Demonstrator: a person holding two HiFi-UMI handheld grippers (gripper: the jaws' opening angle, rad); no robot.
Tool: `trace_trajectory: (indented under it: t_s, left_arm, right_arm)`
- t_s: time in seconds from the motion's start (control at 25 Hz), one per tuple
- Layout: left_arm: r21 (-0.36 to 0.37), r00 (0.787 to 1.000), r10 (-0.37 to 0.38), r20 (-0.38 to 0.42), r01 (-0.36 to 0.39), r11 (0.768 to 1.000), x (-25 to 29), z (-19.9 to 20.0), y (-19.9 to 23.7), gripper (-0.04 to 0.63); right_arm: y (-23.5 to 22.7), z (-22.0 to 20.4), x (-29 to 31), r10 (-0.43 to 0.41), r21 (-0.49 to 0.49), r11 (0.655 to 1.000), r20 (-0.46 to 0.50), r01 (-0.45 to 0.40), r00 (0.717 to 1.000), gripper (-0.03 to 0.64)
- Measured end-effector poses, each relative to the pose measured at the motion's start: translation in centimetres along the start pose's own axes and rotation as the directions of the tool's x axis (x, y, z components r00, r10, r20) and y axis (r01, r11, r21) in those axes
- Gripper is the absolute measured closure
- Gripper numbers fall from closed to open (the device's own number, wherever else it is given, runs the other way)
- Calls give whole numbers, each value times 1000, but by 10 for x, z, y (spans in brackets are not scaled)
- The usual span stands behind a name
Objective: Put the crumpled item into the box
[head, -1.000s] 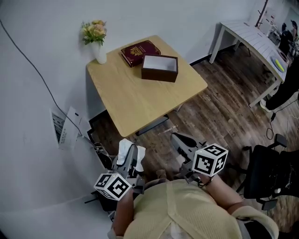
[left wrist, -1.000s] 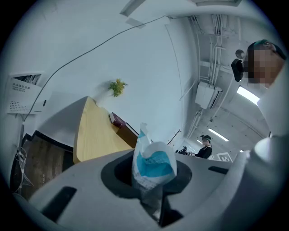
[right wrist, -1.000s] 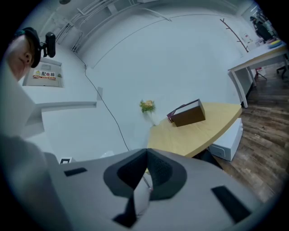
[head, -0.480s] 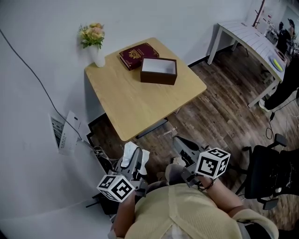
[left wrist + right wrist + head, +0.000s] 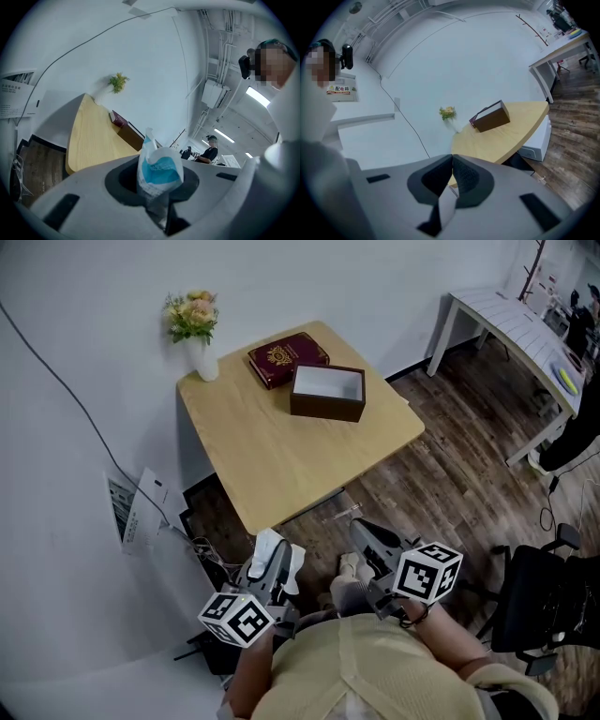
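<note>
The left gripper (image 5: 270, 559) grips the crumpled wrapper (image 5: 159, 171), held low and well short of the table (image 5: 281, 465). A good carry lifts it above the tabletop, moves it over the open box (image 5: 327, 392) and lets go only inside its walls. The right gripper (image 5: 451, 161) is closed and empty.

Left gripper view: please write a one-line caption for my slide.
The left gripper, jaws shut on a crumpled white-and-blue packet, facing the wooden table that carries the brown box.
</note>
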State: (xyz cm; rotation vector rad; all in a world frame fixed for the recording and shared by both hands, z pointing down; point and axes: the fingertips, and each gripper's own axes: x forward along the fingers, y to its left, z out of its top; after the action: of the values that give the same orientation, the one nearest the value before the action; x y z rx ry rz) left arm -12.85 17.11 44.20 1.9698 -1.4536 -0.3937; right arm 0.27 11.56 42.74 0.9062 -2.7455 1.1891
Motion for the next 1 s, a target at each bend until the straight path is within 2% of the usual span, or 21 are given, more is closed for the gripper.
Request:
trace_trajectory:
  t_s: [0.6, 1.0]
  left_arm:
    - [29, 1000, 9, -19, -8, 1000, 75, 29, 10, 528]
    - [73, 999, 8, -52, -4, 997, 134, 43, 0, 528]
  right_arm:
    - [-47, 50, 34, -13, 11, 1000, -4, 13, 1000, 588]
    - [-78, 93, 57, 10, 27, 1000, -2, -10, 1000, 588]
